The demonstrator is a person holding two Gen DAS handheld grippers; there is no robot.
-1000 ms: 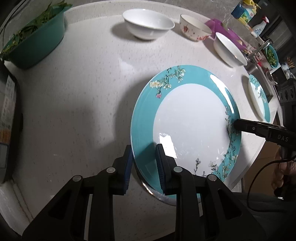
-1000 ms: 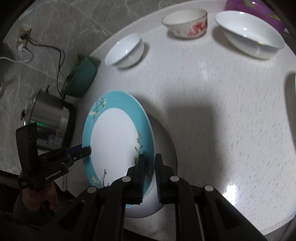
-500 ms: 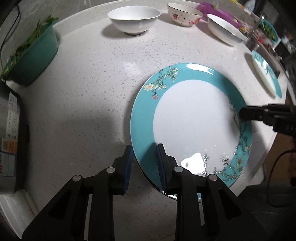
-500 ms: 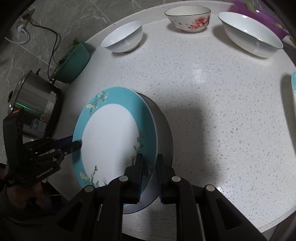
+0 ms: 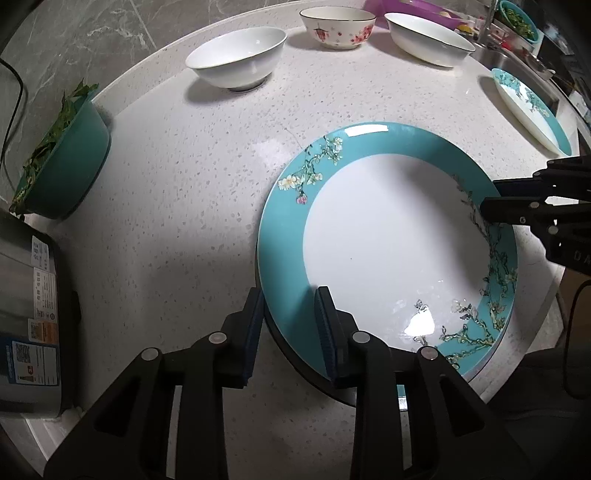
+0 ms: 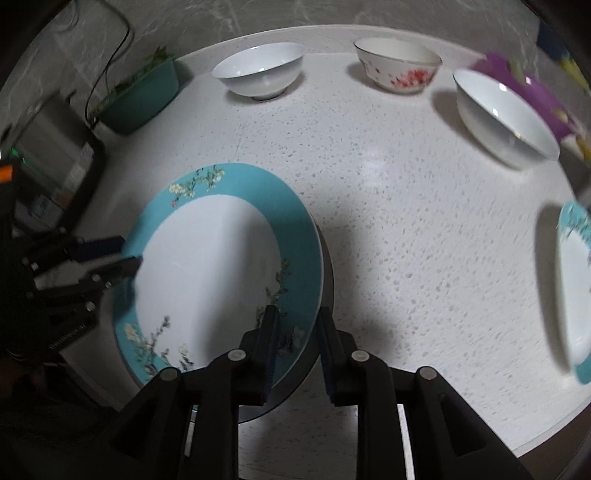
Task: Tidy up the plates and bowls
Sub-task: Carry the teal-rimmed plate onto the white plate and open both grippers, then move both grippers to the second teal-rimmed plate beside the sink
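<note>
1. Left wrist view: left gripper (image 5: 290, 325) straddles the near-left rim of the big round teal-rimmed plate w/ white centre and blossom print (image 5: 391, 243). Jaws have just been opening; rim is between them, and there's a visible gap on the outer side, so no clamp.
2. Plate lies on the white speckled stone countertop (image 5: 177, 206), near its front edge. A second rim edge shows under it at front/right – looks like it sits on another plate; can't confirm.
3. Right gripper (image 5: 491, 199) comes in from the right side of this view, tips at the plate's opposite rim.
4. Right wrist view: right gripper straddles the plate's right rim, jaws also just been opening. Left pad lies over the rim's top face, right pad stands clear outside the edge, so grip is released. View is motion-blurred.
5. Along the back of the counter: plain white bowl (image 5: 238, 59), white bowl w/ red flower print (image 5: 338, 27), wider white bowl (image 5: 428, 38).
6. Second teal-rimmed blossom plate (image 5: 532, 110) at far right of the counter, well apart from the first.
7. Left side: teal bowl of green leaves (image 5: 62, 155); steel cooker w/ labels (image 5: 26, 317) just in front of it.
</note>
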